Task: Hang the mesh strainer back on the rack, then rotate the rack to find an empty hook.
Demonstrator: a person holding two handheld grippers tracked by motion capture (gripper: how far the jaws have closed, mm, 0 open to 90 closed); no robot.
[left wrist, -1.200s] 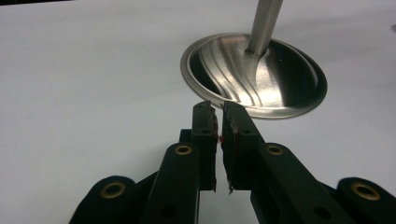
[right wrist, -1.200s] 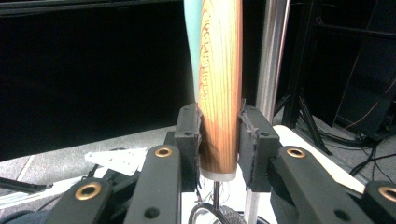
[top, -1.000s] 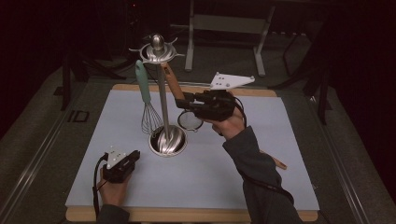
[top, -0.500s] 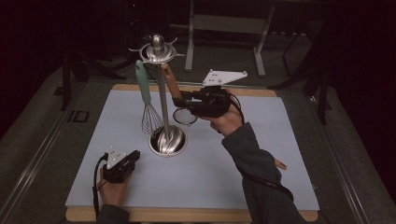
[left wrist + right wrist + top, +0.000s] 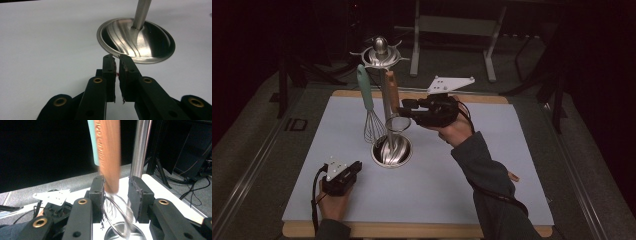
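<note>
Up close, the right gripper view shows the right gripper (image 5: 116, 195) with jaws parted around the orange-handled strainer (image 5: 110, 155), which hangs beside the teal whisk (image 5: 368, 107) on the steel stand (image 5: 391, 149). Nearer and to the left, the left gripper (image 5: 117, 66) rests on the white mat (image 5: 437, 185), jaws nearly closed on nothing.

This looks like a lab or recording studio rather than a home. A wooden-edged table (image 5: 522, 235) carries a plain pale mat (image 5: 472, 150), lit brightly while the room around it stays black. Metal stand legs (image 5: 452, 45) rise behind it, loose cables (image 5: 197, 187) run over a grey carpeted floor (image 5: 242, 150), and dark equipment frames (image 5: 185, 150) stand nearby.
</note>
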